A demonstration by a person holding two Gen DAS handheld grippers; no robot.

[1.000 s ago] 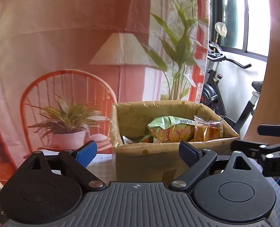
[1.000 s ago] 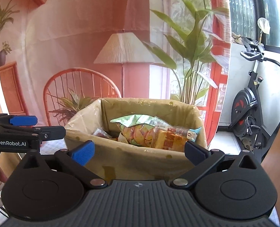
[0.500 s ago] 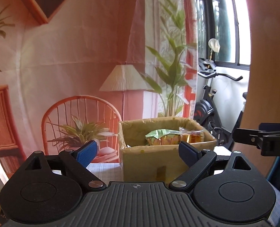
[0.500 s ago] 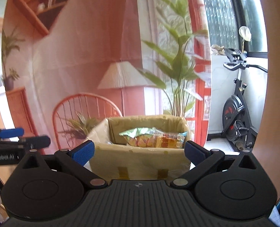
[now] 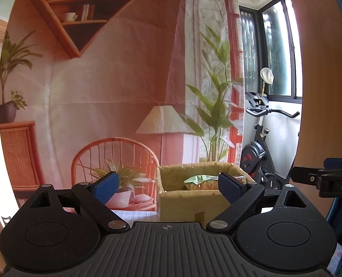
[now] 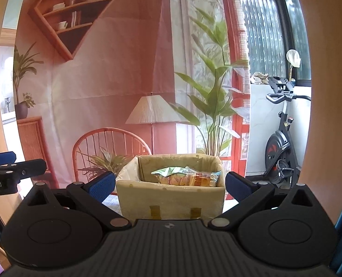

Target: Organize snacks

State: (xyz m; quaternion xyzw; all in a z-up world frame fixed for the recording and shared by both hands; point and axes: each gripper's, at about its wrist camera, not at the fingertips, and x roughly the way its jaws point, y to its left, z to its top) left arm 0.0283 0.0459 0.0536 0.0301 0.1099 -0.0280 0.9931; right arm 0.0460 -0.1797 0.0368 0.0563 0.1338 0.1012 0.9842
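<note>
Between the blue pads of the left gripper (image 5: 168, 185), nothing but air — jaws spread wide, released, carrying no packet. Same with the right gripper (image 6: 169, 184): fingers parted, empty, level and pointed straight ahead. Beyond both tools, well apart from the fingertips, a cardboard box (image 6: 171, 198) on a pale checked tablecloth (image 5: 134, 214), lined with clear plastic and taped at the front. Inside it, a green-topped snack bag (image 6: 171, 174) lying on its side, and touching it on the right an orange packet (image 6: 203, 179) in clear wrap; from the left view the same green bag (image 5: 198, 181) just above the rim. Judging from that, snacks already in the box and the sorting seemingly near done, with both tools standing off from the box. No loose snack visible on the table in either view, so worth a look down and around before any new reach. For a clean finish or a further pick: jaws kept wide on approach, entry from above the rim rather than across it, a grip on a bag's crimped edge and not its puffed middle. Both grippers held low and horizontal, side by side, each one's fingers showing at the edge of the other's view. Farther back, a printed backdrop (image 6: 115, 80) and an exercise bike (image 6: 284, 152) by the window.
</note>
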